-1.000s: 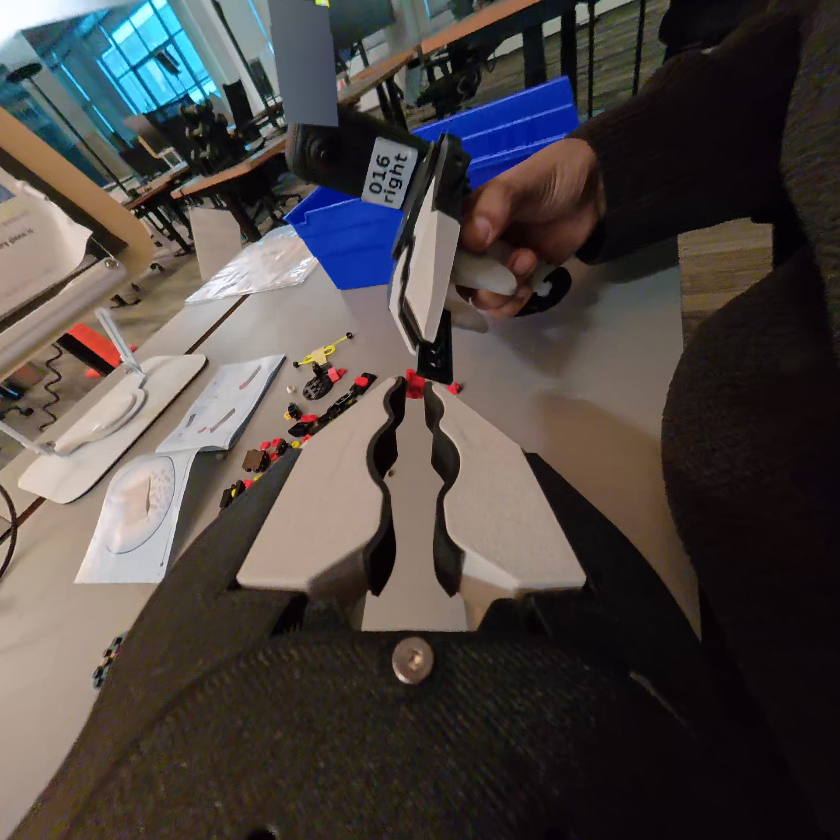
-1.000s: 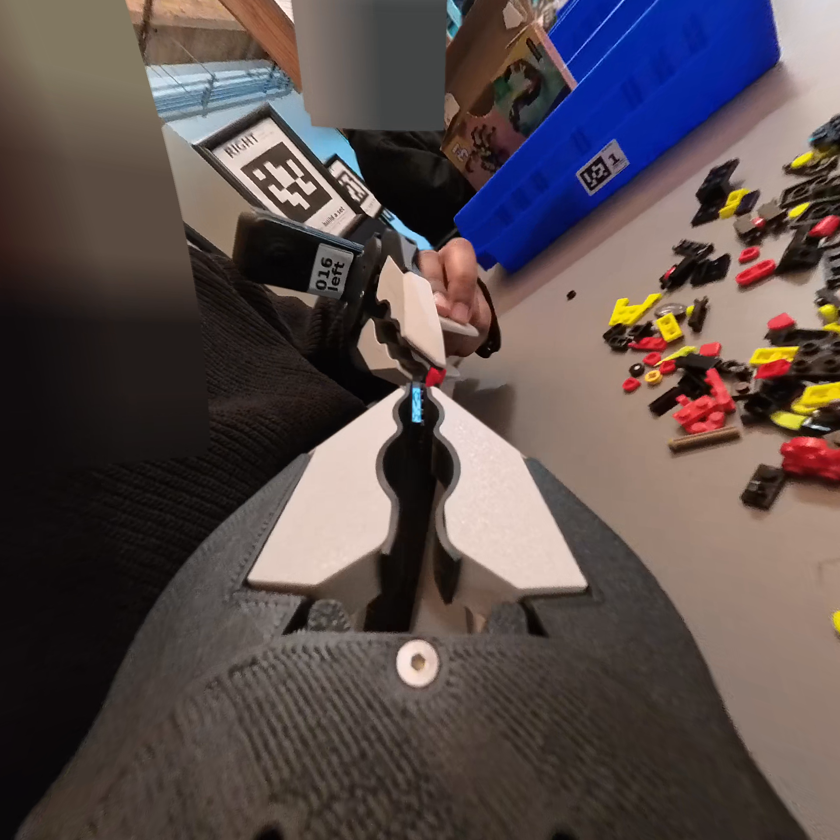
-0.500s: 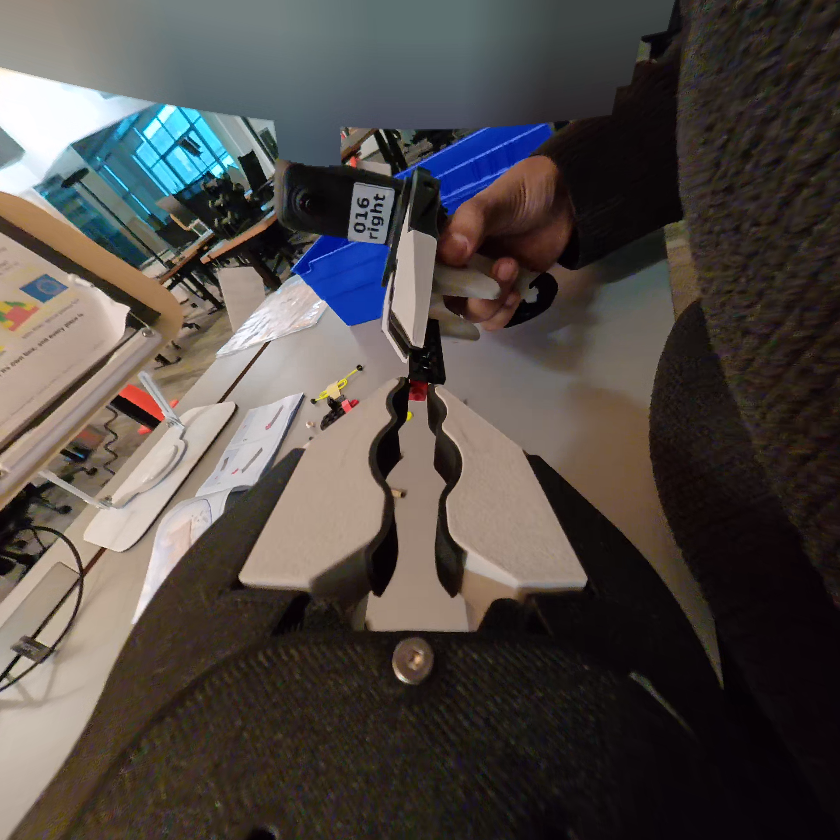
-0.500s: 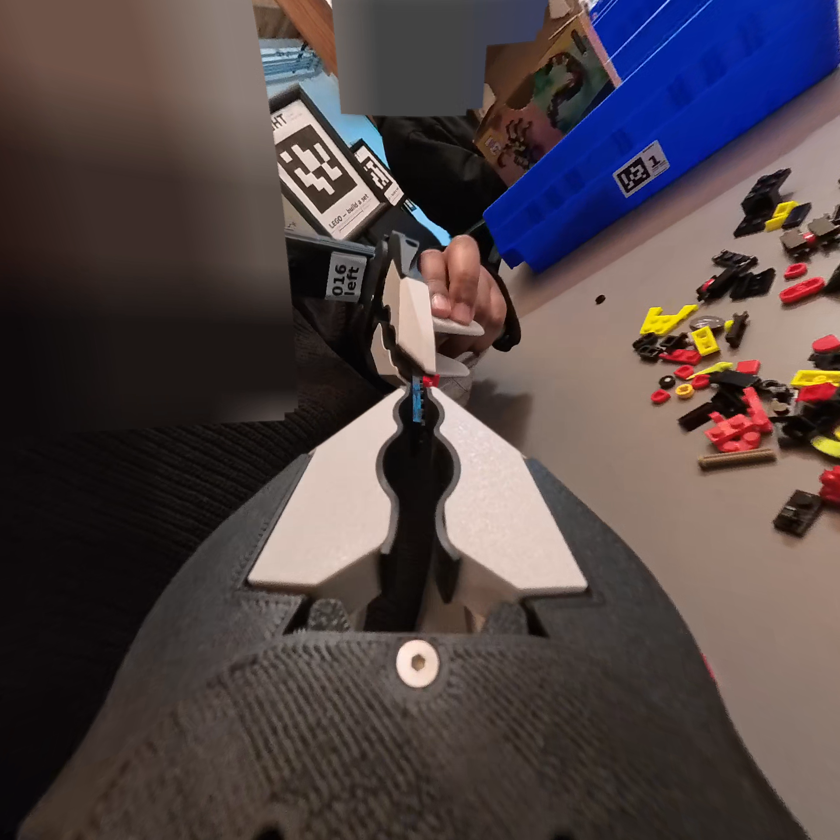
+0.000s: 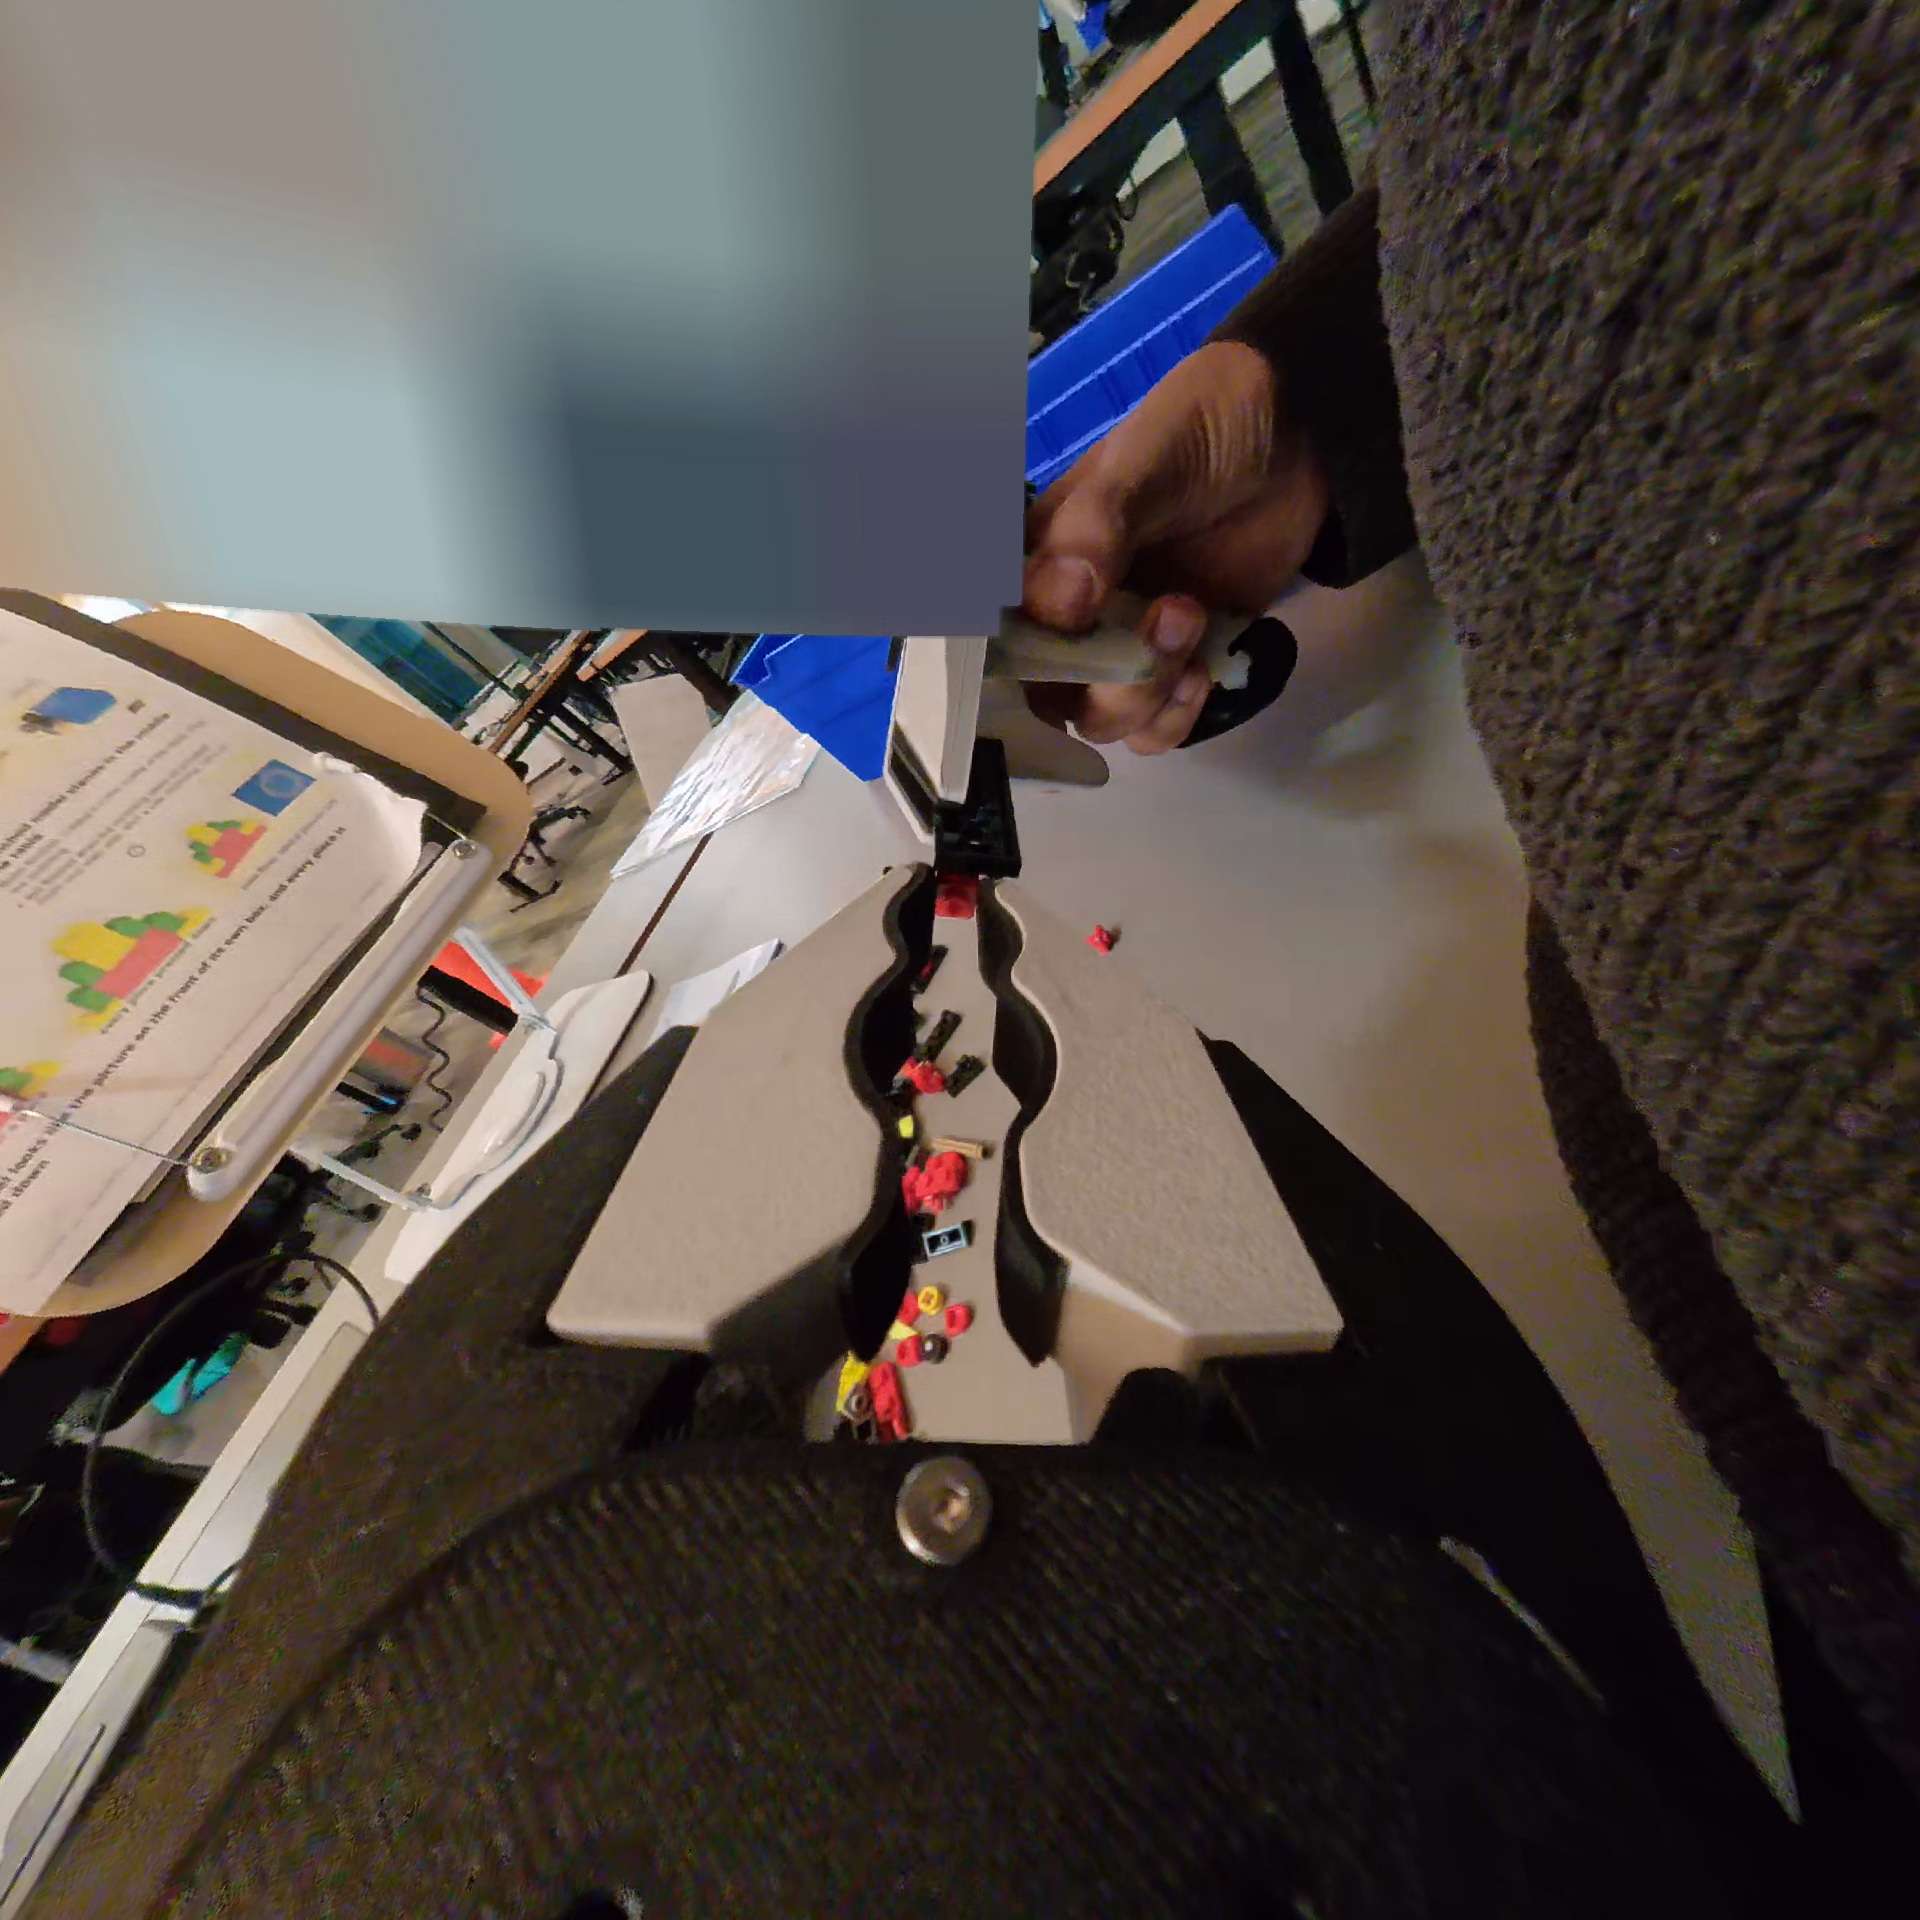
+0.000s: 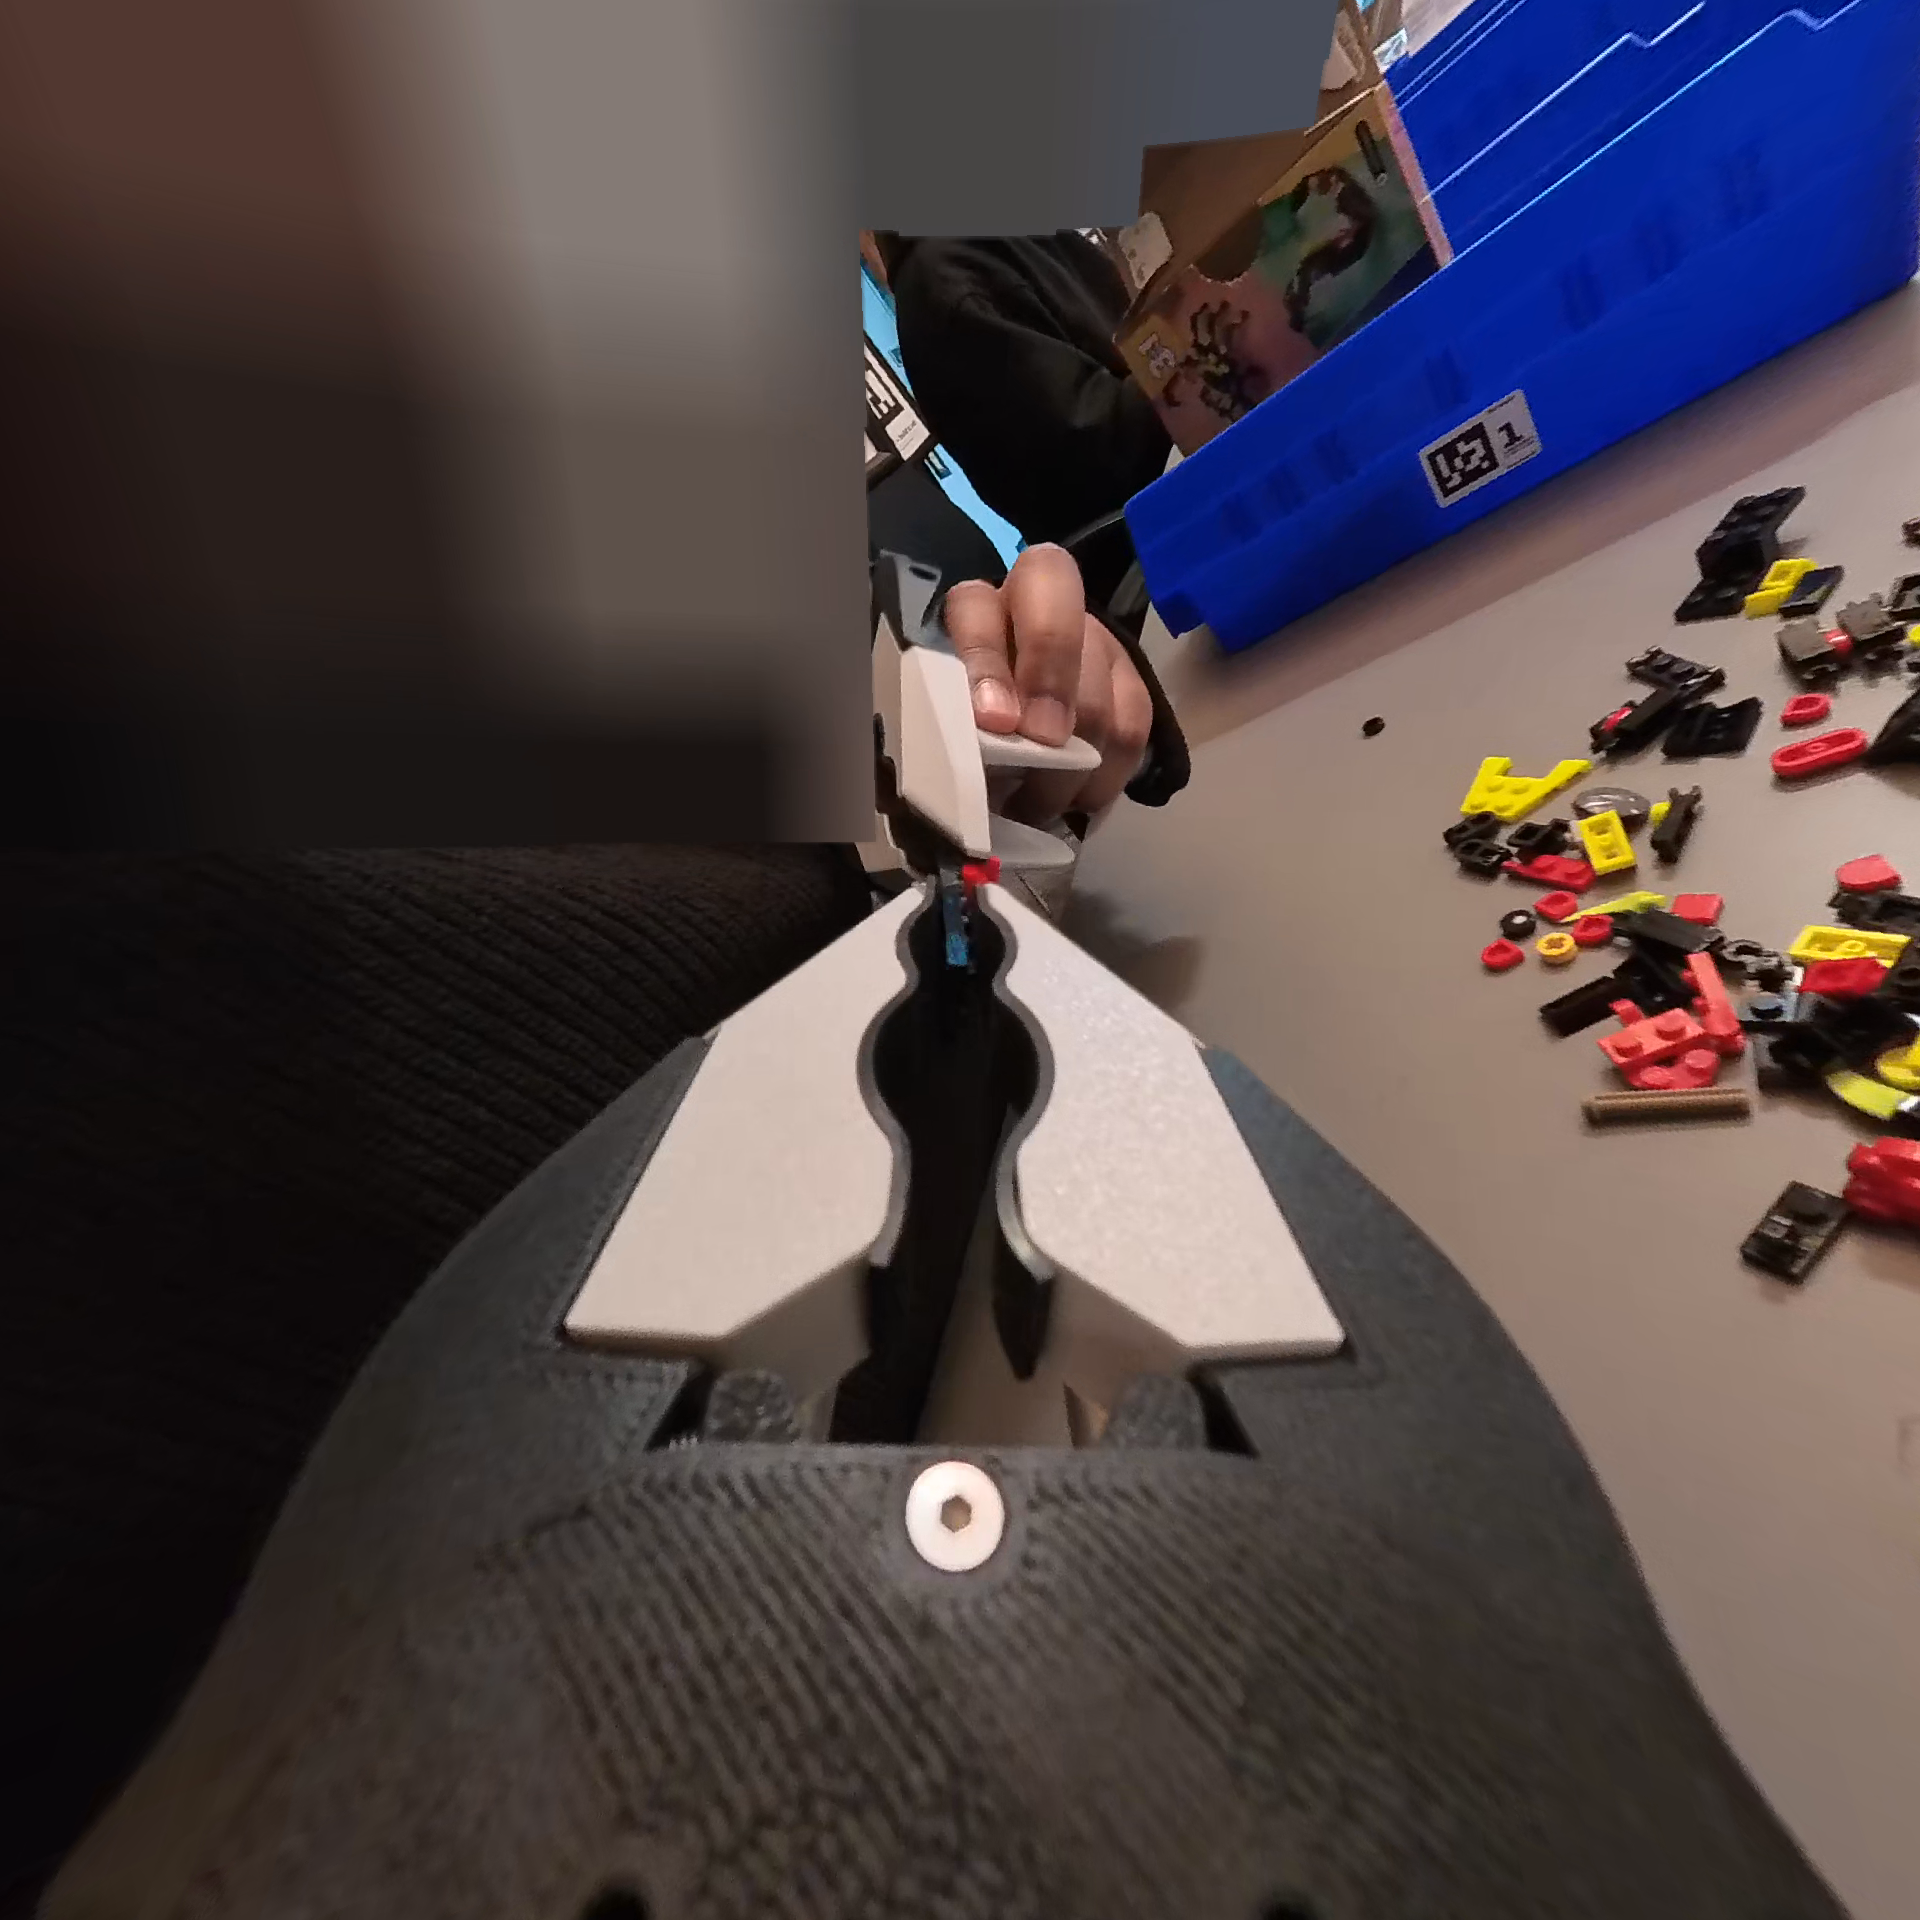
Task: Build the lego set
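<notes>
Both grippers meet tip to tip above the grey table [image 6: 1351,1195]. Left gripper [image 5: 956,902] pinches a small red piece [image 5: 956,896] at its tips, and through the gap behind the tips a strip of loose bricks on the table shows. Right gripper [image 6: 958,920] is clamped on a thin black plate [image 5: 977,826] seen edge-on with a blue streak, and the red piece sits right against that plate's end. Beyond each tool a hand [image 5: 1164,540] in a dark knit sleeve squeezes the handle. On the table to the right of the right gripper lies the scatter of loose lego pieces [image 6: 1683,935], black, red and yellow, with a tan ridged rod [image 6: 1668,1107] at its near edge. Farther back, behind that scatter, stands a blue bin [image 6: 1558,343] with a cardboard box [image 6: 1278,301] beside it. Left of the left gripper, a printed instruction sheet [image 5: 156,894] leans on a stand.
</notes>
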### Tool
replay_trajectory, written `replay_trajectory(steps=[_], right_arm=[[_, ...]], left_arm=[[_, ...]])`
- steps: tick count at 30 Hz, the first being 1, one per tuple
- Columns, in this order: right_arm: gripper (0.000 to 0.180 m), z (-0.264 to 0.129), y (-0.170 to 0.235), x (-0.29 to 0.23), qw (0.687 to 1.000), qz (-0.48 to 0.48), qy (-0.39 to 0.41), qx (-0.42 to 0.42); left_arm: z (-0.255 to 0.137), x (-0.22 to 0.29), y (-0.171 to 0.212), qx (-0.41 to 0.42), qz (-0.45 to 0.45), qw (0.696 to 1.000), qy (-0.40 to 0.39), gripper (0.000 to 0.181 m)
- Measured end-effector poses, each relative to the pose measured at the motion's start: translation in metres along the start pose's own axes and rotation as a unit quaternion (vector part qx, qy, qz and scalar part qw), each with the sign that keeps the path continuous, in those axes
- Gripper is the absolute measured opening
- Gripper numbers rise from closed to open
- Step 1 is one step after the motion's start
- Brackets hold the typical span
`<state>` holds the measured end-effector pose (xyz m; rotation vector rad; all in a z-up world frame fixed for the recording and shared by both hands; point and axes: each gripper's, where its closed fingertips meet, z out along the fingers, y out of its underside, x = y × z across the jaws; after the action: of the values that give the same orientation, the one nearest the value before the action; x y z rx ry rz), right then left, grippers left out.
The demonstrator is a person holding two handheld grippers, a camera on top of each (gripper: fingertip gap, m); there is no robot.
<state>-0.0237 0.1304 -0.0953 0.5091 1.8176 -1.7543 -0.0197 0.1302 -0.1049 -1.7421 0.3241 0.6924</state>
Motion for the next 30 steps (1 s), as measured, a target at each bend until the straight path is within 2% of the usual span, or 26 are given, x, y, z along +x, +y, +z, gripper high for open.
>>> replay_trajectory(steps=[18, 24, 30], right_arm=[[0.003, -0.004, 0.002, -0.001, 1.0, 0.0, 0.011, -0.017], [0.003, -0.004, 0.001, -0.008, 0.996, 0.06, -0.059, 0.011], [0.003, -0.003, -0.006, -0.024, 0.99, 0.058, -0.121, 0.036]], left_arm=[[0.0, 0.001, -0.003, 0.007, -0.003, 1.0, -0.001, 0.005], [-0.001, 0.003, -0.011, 0.03, -0.028, 0.999, 0.01, 0.005], [-0.007, 0.0, -0.032, 0.078, -0.071, 0.994, 0.01, 0.004]])
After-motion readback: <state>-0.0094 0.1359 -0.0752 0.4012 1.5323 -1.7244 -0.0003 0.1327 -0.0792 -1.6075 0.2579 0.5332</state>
